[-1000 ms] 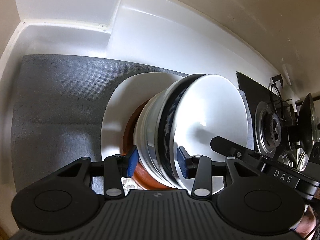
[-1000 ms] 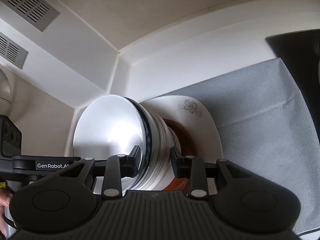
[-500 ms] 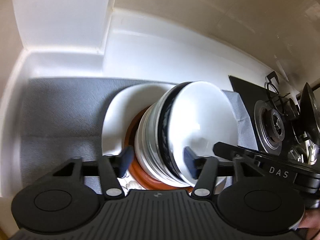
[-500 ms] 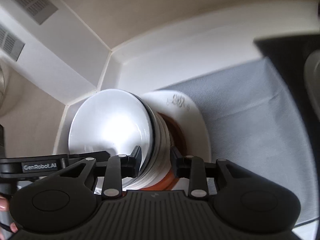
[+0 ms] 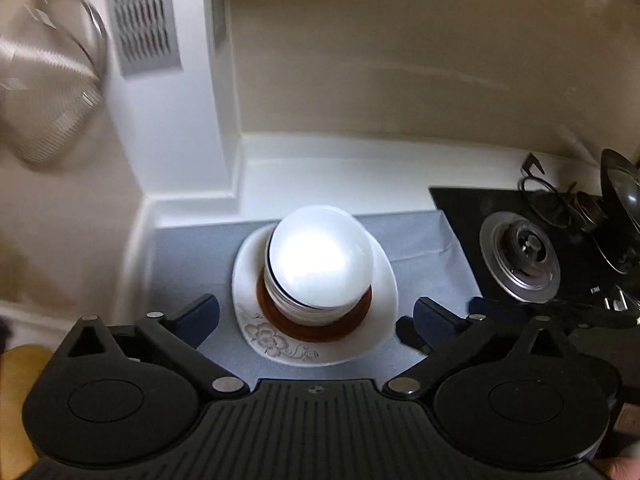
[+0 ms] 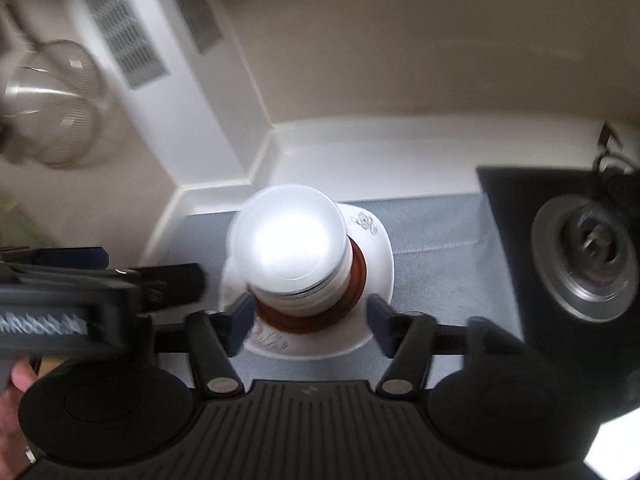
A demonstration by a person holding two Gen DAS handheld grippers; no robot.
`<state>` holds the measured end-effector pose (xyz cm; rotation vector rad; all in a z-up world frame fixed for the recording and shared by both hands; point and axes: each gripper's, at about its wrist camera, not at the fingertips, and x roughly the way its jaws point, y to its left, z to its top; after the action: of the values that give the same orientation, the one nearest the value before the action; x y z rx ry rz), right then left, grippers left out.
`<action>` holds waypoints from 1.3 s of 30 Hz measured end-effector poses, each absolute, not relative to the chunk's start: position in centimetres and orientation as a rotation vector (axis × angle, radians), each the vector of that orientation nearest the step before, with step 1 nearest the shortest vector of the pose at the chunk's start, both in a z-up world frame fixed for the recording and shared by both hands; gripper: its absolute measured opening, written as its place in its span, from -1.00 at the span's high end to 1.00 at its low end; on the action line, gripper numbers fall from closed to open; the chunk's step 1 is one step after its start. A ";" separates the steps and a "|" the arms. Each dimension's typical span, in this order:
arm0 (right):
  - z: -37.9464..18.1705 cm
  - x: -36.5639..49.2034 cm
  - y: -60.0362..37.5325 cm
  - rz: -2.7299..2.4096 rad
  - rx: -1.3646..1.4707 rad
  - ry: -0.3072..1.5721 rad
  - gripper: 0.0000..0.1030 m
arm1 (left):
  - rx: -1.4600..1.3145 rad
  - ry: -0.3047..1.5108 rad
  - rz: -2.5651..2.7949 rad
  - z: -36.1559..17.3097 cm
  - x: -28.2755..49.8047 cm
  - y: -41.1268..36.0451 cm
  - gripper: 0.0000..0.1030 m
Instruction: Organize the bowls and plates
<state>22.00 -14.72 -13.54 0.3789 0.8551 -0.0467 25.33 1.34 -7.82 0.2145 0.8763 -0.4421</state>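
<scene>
A stack of white bowls [image 5: 320, 260] stands on a brown dish [image 5: 316, 326], which sits on a white flower-patterned plate [image 5: 384, 312] on a grey mat [image 5: 192, 256]. My left gripper [image 5: 316, 320] is open and empty, pulled back above and in front of the stack. The stack also shows in the right wrist view [image 6: 288, 244] on the brown dish [image 6: 356, 276] and plate [image 6: 380, 248]. My right gripper [image 6: 312, 320] is open and empty, its fingers apart on either side of the stack's base. The left gripper's body [image 6: 100, 292] shows at the left of the right wrist view.
A black gas hob with a burner [image 5: 524, 256] and a dark pan [image 5: 620, 208] lies right of the mat. White wall ledges [image 5: 200, 184] stand behind. A metal mesh strainer [image 5: 48, 92] hangs at upper left beside a vent grille [image 5: 140, 20].
Both grippers opened, let go of the bowl stack and pulled back and upward. The stack now stands upright on the plate.
</scene>
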 end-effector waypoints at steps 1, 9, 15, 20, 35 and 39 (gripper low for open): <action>-12.3 20.9 -14.9 -0.039 0.376 0.838 -0.61 | 0.213 0.854 -0.418 -6.8 24.0 1.2 -0.99; -6.3 12.0 -17.6 -0.057 0.389 0.788 -0.86 | 0.251 0.774 -0.257 -0.2 13.4 -1.4 -0.99; -4.0 6.3 -18.9 -0.100 0.372 0.785 -0.96 | 0.247 0.751 -0.219 1.7 7.9 -2.3 -0.99; -3.6 3.9 -19.1 -0.102 0.357 0.822 -0.96 | 0.231 0.783 -0.203 1.9 5.5 -2.4 -0.99; -3.6 0.6 -18.4 -0.072 0.352 0.846 -0.97 | 0.234 0.796 -0.147 2.4 1.3 -2.0 -0.99; -3.6 0.1 -18.1 -0.063 0.344 0.842 -0.97 | 0.229 0.795 -0.139 2.4 0.8 -1.7 -0.99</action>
<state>0.12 -18.13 -3.55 0.3437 0.8420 -0.0630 0.83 -1.67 2.44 0.2287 0.7953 -0.1390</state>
